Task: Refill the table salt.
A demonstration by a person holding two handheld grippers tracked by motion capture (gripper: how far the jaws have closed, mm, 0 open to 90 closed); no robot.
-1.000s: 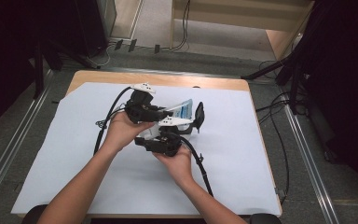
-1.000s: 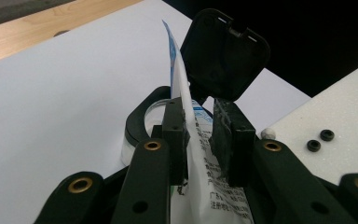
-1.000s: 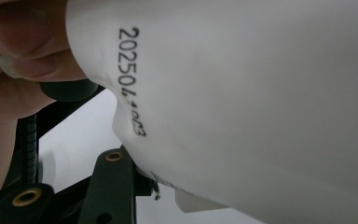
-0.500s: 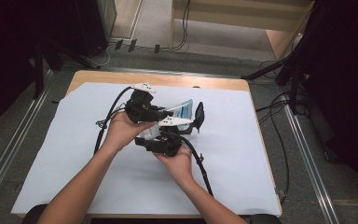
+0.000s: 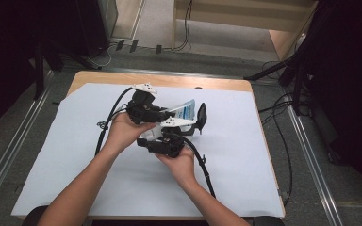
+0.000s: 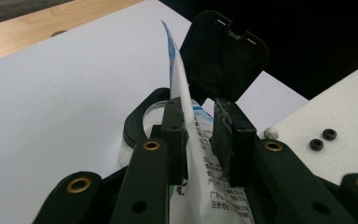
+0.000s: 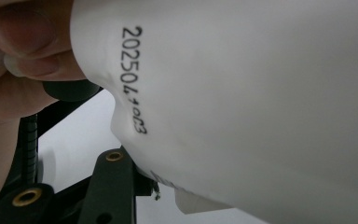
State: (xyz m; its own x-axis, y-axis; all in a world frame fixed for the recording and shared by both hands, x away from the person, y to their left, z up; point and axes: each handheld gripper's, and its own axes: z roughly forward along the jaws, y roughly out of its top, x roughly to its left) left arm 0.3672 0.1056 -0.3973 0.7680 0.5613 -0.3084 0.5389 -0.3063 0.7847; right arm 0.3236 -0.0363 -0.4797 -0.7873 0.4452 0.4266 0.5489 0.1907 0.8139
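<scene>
The table [image 5: 122, 80] is covered by a white sheet [image 5: 245, 160], bare wood showing along its far edge. All places below are given from the white pouch [image 5: 185, 109], a printed blue-and-white bag held above the middle of the sheet.

The left gripper [image 5: 162, 112] comes in from the pouch's left side in the high view. In the left gripper view its two black jaws stand on either side of the pouch [image 6: 191, 140]: the left-hand pad lies against the film, while a narrow gap seems to remain at the other pad, so whether it is truly clamped cannot be told.

The right gripper [image 5: 169, 136] sits just on the person's side of the pouch, its body wrapped by the hand. In the right gripper view the pouch's white face [image 7: 242, 102], with a printed date code, lies so close to the lens that one jaw is hidden; the fingers' state cannot be told there.

A black hinged lid [image 5: 201, 117] stands upright just right of the pouch, over a black ring [image 6: 142, 121] with a clear wall; the rest of that container is hidden behind the jaws.

Two small black rings [image 6: 322, 139] lie on a white foam slab [image 6: 345, 107], well right of the pouch.
</scene>
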